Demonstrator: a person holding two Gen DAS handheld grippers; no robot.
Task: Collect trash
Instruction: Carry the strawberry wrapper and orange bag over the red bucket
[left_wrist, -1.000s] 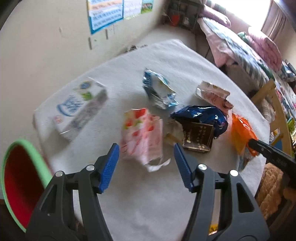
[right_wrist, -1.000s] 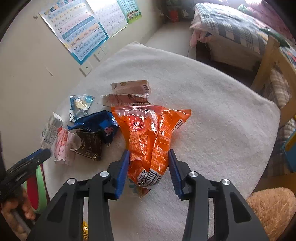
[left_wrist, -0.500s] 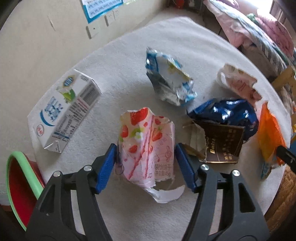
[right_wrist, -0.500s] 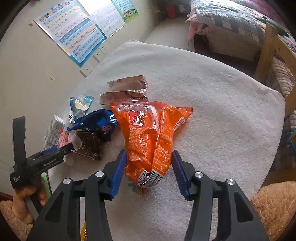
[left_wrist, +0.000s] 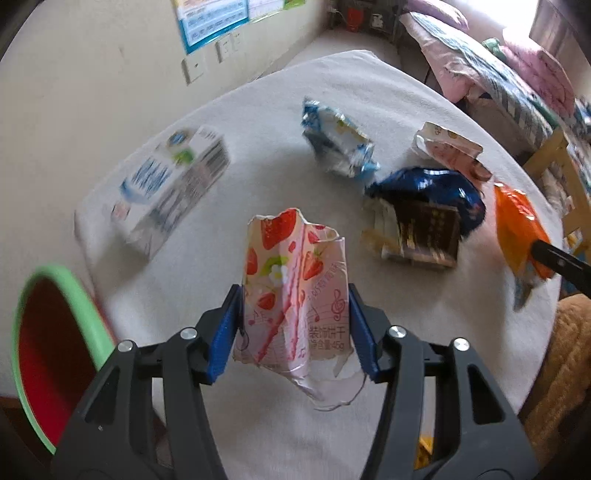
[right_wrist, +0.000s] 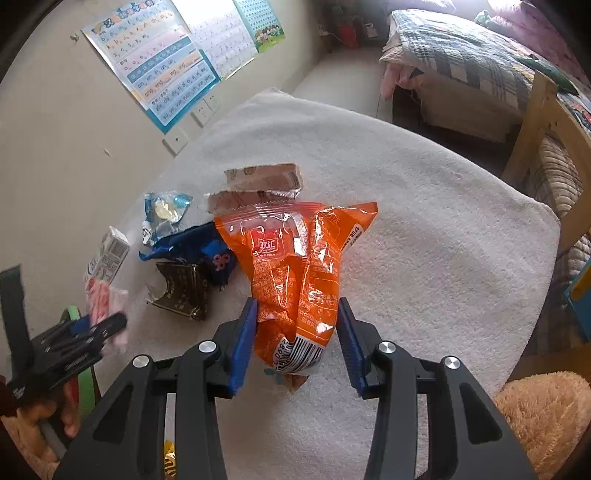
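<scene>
White towelling cloth (left_wrist: 258, 122) covers the table, with a cream wall and a bed behind it.

From your left wrist camera: your left gripper (left_wrist: 293, 332) has clenched on the pink strawberry-printed snack wrapper (left_wrist: 291, 295). Half a second ago its blue pads sat to either side of the wrapper, which lay flat on the cloth. Now both pads press its sides, and the wrapper stands up between them and looks lifted, its torn lower edge hanging free. Blur across this view suggests the gripper is moving. To the near left sits the red bin with a green rim (left_wrist: 48, 354). The wrapper is not over it yet. On the cloth lie a white and blue milk carton (left_wrist: 170, 192) to the far left, a crumpled blue and silver packet (left_wrist: 340, 144), a pale pink torn packet (left_wrist: 448, 151), a dark blue foil bag (left_wrist: 424, 192) touching a black and gold box (left_wrist: 421, 236), and an orange plastic snack bag (left_wrist: 517, 229) at the right.

From your right wrist camera: your right gripper (right_wrist: 295, 338) now squeezes that orange plastic snack bag (right_wrist: 295, 266) near its barcode end. A moment ago the pads stood a little wider. The bag's far end still appears to rest on the cloth. Your left gripper shows at the near left.

Both hands now carry trash. The bin is the next stop, and five pieces wait on the cloth.
</scene>
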